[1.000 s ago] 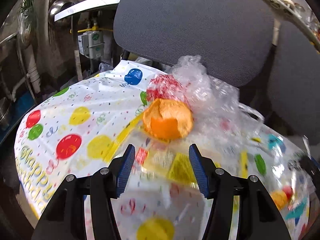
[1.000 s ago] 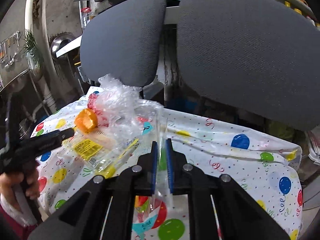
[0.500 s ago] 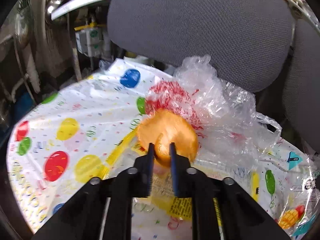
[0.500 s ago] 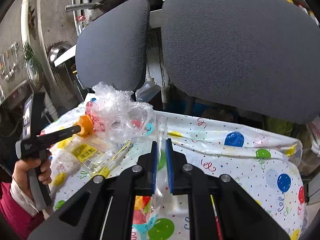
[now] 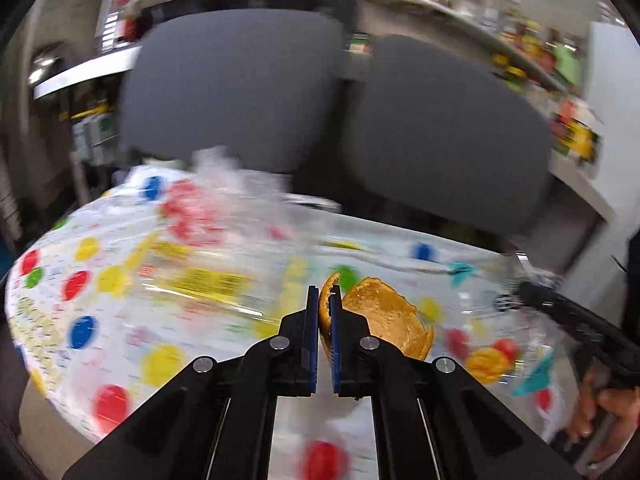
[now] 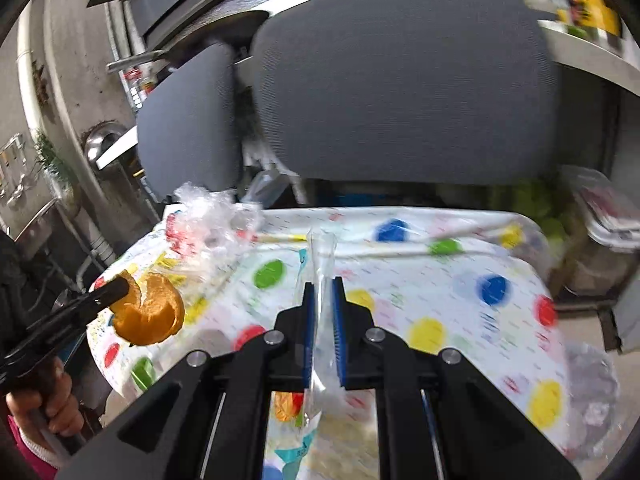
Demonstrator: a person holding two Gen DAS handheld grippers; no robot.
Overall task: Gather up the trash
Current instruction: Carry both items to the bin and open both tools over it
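Observation:
My left gripper (image 5: 325,294) is shut on an orange peel (image 5: 386,316) and holds it above the balloon-print tablecloth (image 5: 120,280). The peel (image 6: 150,310) and the left gripper (image 6: 116,290) also show at the left of the right wrist view. My right gripper (image 6: 322,284) is shut on the edge of a clear plastic bag (image 6: 320,256) that hangs down between its fingers. Crumpled clear plastic (image 5: 224,184) and a clear wrapper with a yellow label (image 5: 208,280) lie on the cloth at the back left. The crumpled plastic shows in the right wrist view too (image 6: 212,216).
Two grey chair backs (image 5: 232,92) (image 5: 448,140) stand right behind the table. Shelves with jars (image 5: 520,52) run along the back right. A clear lidded container (image 6: 608,216) sits off the table's right side. The right gripper (image 5: 576,320) reaches in at the right.
My left gripper closed on the orange peel, lifted it off the wrappers and swung right with it. My right gripper kept its hold on the clear bag and shifted right.

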